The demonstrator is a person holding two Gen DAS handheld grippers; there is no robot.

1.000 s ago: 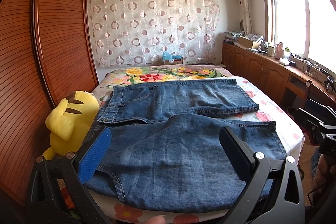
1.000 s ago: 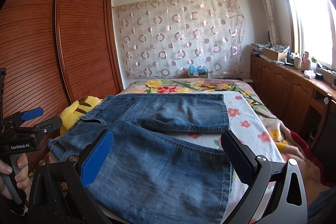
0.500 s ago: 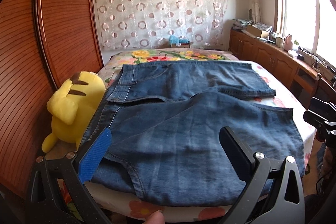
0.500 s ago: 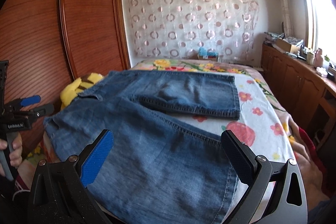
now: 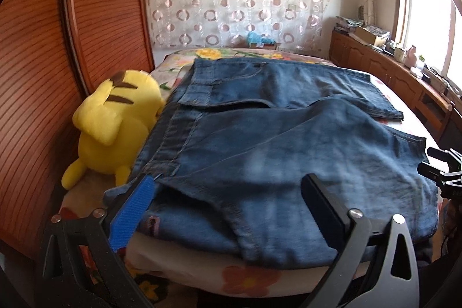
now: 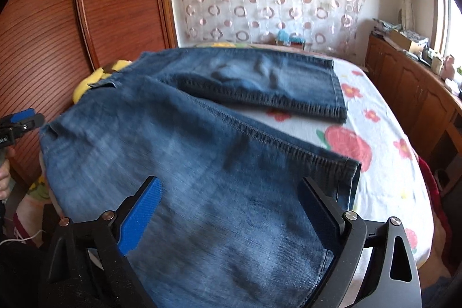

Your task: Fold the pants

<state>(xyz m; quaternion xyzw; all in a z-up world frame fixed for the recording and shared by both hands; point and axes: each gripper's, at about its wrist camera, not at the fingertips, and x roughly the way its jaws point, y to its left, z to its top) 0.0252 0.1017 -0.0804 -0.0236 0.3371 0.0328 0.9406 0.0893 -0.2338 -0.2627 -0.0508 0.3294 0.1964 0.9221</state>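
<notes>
Each hand-held gripper, left (image 5: 228,195) and right (image 6: 231,198), hovers with jaws spread wide and empty above the near edge of the denim pants (image 5: 288,140), spread flat across the flowered bed (image 6: 384,163). The cloth looks heavy, limp and unslippery; the near waistband corner and near hem seem the surest places to pinch.

Yellow plush toy (image 5: 112,120) sits on the bed (image 5: 202,270) touching the jeans' (image 5: 274,152) waistband side, backed by the wooden wardrobe (image 5: 43,62); tight there. Bare floral sheet (image 6: 384,152) right of the jeans lies open. Cabinets (image 6: 410,94) stand beyond that edge. Near bed edge unobstructed.
</notes>
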